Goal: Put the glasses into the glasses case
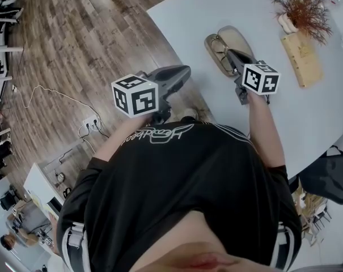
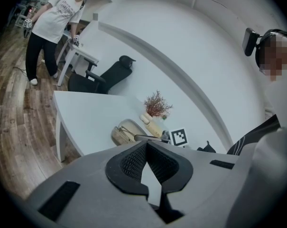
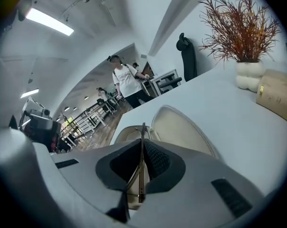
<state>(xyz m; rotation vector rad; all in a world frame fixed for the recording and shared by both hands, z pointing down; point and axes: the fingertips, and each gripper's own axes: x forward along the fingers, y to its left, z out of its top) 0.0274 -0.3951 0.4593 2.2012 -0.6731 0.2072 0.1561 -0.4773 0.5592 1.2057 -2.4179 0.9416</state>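
Head view: my right hand-held gripper point(image 1: 232, 55) reaches over the white table point(image 1: 307, 123) and its tip sits directly above the open glasses case point(image 1: 240, 36), with the glasses point(image 1: 219, 51) at the tip, over the case half nearer my left side. I cannot tell from here whether the frame touches the lining. My left hand-held gripper point(image 1: 184, 72) hangs off the table edge, well apart from the case, so the right arm is the nearer one and carries the move. Left gripper view: the jaws of this hand-held gripper meet at their tips with nothing between them. The case point(image 2: 115, 136) lies ahead and slightly left on the table, with the glasses point(image 2: 126, 131) over it and the right hand-held gripper point(image 2: 136, 137) coming in from the right. Right gripper view: the right hand-held gripper point(image 3: 142, 144) is closed on the glasses point(image 3: 143, 133), whose thin frame stands on edge between the pads and projects forward past the tips. The case is just ahead and below. Its shallow tray point(image 3: 125, 135) is in line with the frame, and its raised lid point(image 3: 181, 132) is offset to the right. The long axis of the case appears to run roughly along my pointing line. Judgement: the placement turns on lowering the frame straight down into the tray, keeping clear of the lid.
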